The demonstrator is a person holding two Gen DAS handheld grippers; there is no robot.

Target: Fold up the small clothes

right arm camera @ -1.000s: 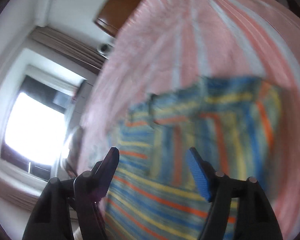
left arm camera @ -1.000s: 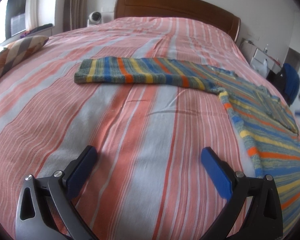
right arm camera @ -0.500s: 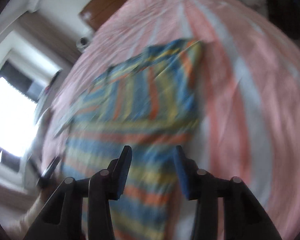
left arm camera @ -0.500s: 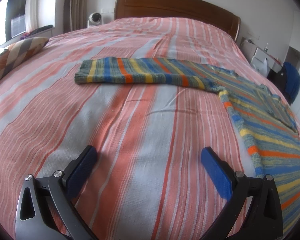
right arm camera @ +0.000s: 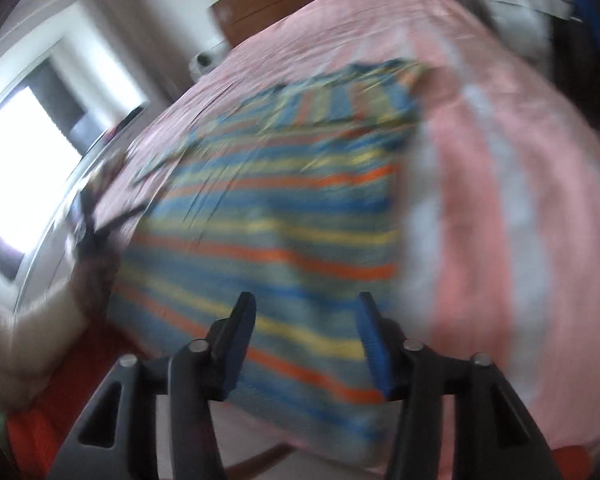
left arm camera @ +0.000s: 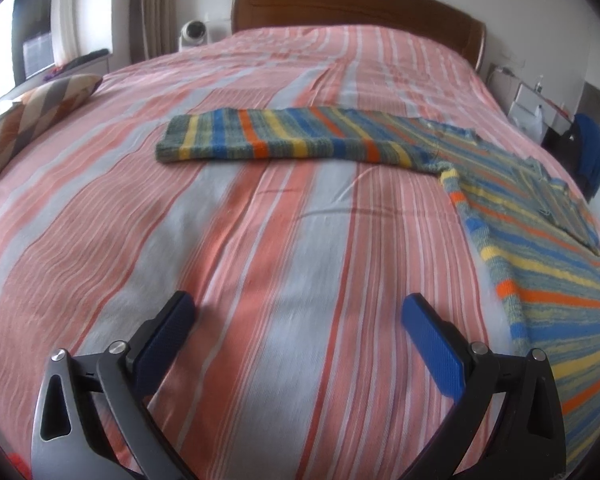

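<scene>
Sweater (right arm camera: 268, 220) unmoved; right gripper (right arm camera: 306, 344) has widened above its hem.

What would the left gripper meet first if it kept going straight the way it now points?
Probably bare striped bedspread: the open left gripper points low across it. The striped sweater lies to its right; its outstretched sleeve crosses farther ahead. Depth is uncertain.
</scene>
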